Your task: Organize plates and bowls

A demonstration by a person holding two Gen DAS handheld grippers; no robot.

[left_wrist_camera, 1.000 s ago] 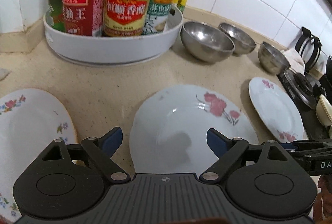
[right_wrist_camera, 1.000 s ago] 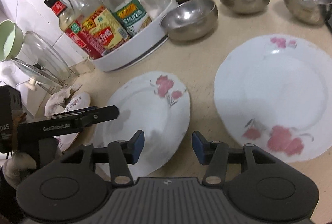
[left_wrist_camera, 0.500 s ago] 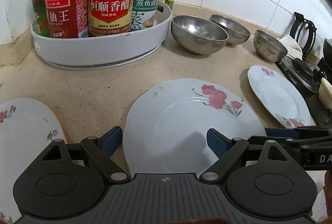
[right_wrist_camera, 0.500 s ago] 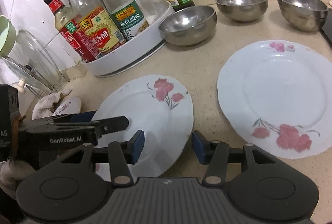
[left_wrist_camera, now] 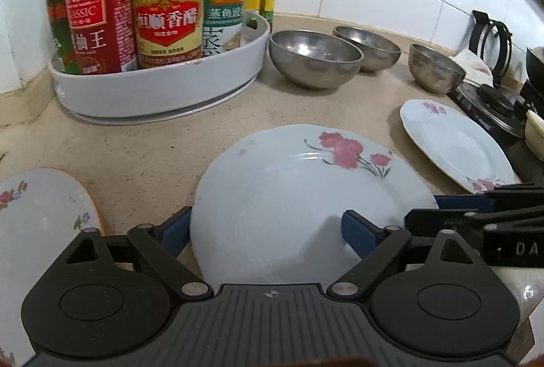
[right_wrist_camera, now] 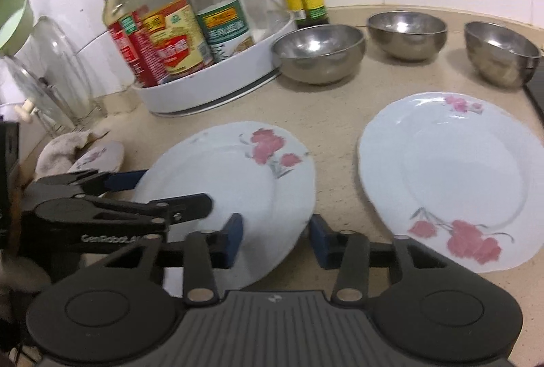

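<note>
Two tools flank one rose-patterned plate [left_wrist_camera: 306,197] on the bench [left_wrist_camera: 142,156]. Left tool [left_wrist_camera: 265,231] is spread wide, the plate's near-left rim lying between its blue fingers [left_wrist_camera: 175,231], ungripped. Right tool [right_wrist_camera: 275,237] is likewise released, straddling the same plate's near-right edge. A second rose plate [right_wrist_camera: 452,169] lies right of it. Three steel bowls [right_wrist_camera: 319,52] stand ahead, beside a bottle tray [right_wrist_camera: 217,88].

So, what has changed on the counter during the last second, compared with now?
Both grippers came lower and closer to the middle plate: the left gripper and the right gripper now straddle its near rim, fingers open, not gripping. The plates, steel bowls and bottle tray stayed put.
</note>
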